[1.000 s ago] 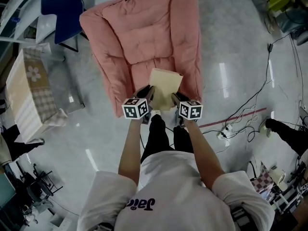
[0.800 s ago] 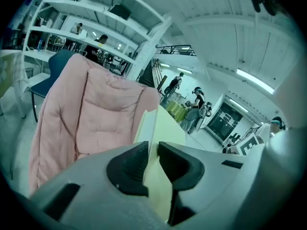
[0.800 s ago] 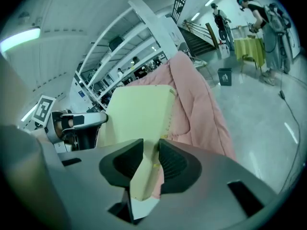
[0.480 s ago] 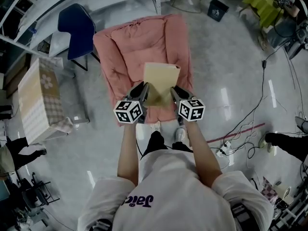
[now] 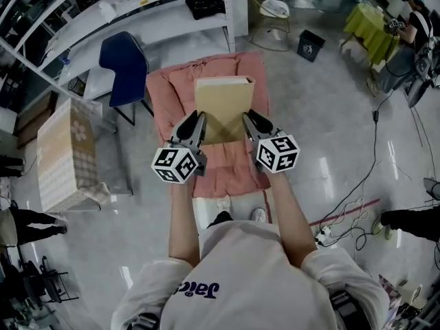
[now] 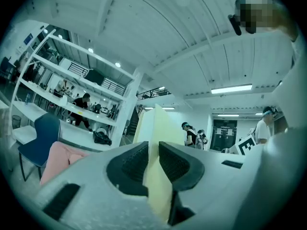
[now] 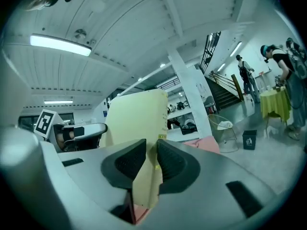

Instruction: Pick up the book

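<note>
The book [image 5: 221, 107], pale yellow with a thick spine, hangs in the air above the pink armchair [image 5: 172, 91]. My left gripper [image 5: 196, 125] grips its left edge and my right gripper [image 5: 249, 121] its right edge. In the left gripper view the book [image 6: 163, 126] stands between the dark pads, which press on it at the left gripper [image 6: 152, 158]. In the right gripper view the right gripper [image 7: 151, 158] has its jaws closing on the book [image 7: 136, 111], and the pads touch the cover. Both grippers point about level.
A blue chair [image 5: 124, 64] stands left of the armchair, and a cloth-covered box [image 5: 65, 153] further left. White shelving [image 5: 137, 12] runs along the back. A black bin [image 5: 311, 45], a wire stool [image 5: 273, 12], a green-covered table [image 5: 375, 29] and floor cables [image 5: 350, 212] are on the right.
Both grippers have risen together with the book, lifting it off the armchair seat. The book has turned from tilted to about level.
</note>
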{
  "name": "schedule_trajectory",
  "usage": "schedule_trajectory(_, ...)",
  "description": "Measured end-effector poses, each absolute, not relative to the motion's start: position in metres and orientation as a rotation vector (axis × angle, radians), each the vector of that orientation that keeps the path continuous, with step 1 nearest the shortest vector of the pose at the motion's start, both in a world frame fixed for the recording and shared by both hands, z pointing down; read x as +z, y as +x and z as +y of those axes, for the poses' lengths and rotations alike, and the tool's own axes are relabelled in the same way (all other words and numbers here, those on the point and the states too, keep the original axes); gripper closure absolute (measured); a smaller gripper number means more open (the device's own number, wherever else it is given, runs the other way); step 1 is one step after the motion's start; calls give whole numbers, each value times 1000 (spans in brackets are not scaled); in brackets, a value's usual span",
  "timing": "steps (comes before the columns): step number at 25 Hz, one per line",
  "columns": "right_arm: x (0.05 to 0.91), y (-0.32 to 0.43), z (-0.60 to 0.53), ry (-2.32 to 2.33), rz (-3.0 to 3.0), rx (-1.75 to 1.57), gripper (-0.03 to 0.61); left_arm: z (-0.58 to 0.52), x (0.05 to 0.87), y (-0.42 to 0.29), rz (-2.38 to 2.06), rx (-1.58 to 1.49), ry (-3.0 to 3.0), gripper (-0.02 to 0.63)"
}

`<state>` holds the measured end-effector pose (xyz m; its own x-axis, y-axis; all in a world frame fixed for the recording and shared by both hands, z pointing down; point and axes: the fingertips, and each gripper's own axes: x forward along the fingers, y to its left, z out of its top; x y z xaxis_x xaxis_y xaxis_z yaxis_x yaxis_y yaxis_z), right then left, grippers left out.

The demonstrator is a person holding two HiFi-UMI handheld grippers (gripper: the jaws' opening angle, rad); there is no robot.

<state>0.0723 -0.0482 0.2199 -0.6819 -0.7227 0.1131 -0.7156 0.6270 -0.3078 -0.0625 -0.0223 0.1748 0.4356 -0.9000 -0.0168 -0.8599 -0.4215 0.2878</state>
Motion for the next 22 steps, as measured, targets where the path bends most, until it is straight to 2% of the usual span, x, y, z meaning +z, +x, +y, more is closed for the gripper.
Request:
schedule_trajectory(10, 121, 86, -36, -1200, 2782, -177, 518, -6, 98, -56, -1581, -409, 2558, 544)
schedule_trajectory(22, 99, 89, -33, -1214, 2788, -60, 532, -3, 84, -54, -1569, -451, 2591, 545)
